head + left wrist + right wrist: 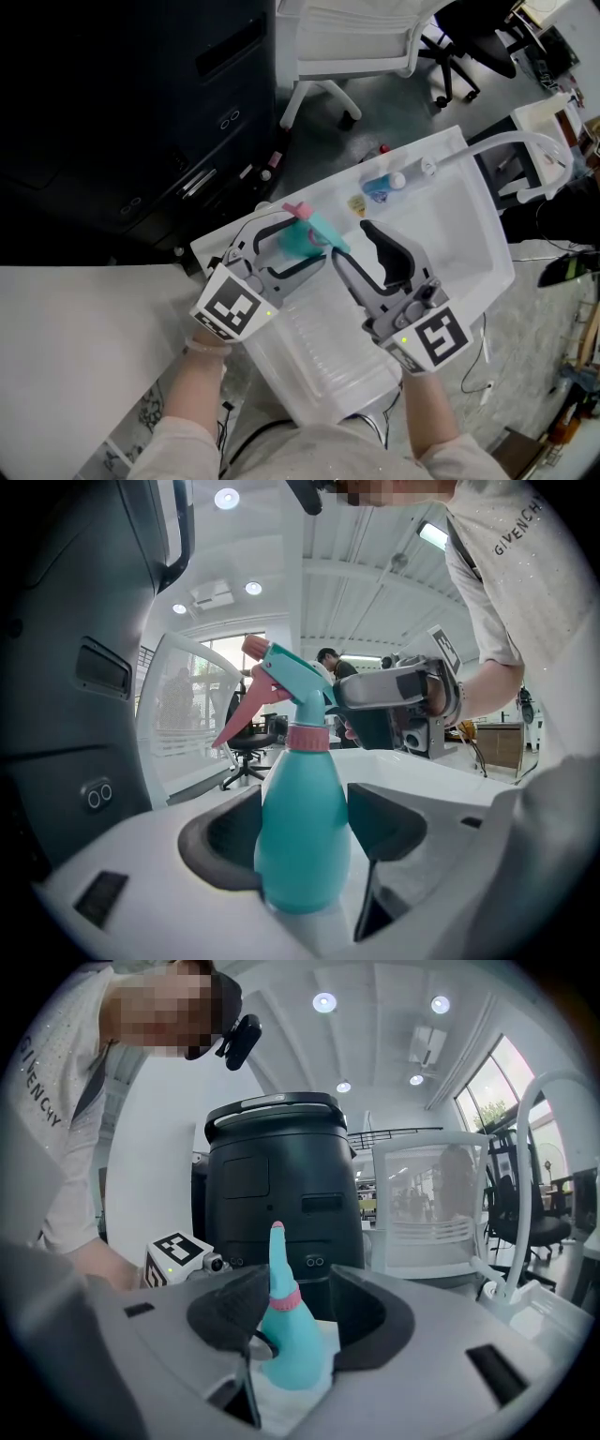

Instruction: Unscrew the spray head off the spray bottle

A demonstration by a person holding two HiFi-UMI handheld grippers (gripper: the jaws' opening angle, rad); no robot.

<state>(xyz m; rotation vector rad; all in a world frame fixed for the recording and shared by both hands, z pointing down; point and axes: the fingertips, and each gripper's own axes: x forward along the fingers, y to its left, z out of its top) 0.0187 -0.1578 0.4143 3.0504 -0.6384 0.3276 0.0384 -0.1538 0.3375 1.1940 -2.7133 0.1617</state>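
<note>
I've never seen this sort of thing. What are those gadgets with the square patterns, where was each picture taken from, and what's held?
No robot: a person holds a hand-held gripper, a two-jawed tong carrying a camera, in each hand. One picture comes from a camera on the person's head; the others look along each gripper's jaws. The left hand-held gripper clamps a teal spray bottle by its body. The right hand-held gripper has its jaws either side of the neck, under the spray head; whether they press is unclear. Below: a white tray with small items.
</note>
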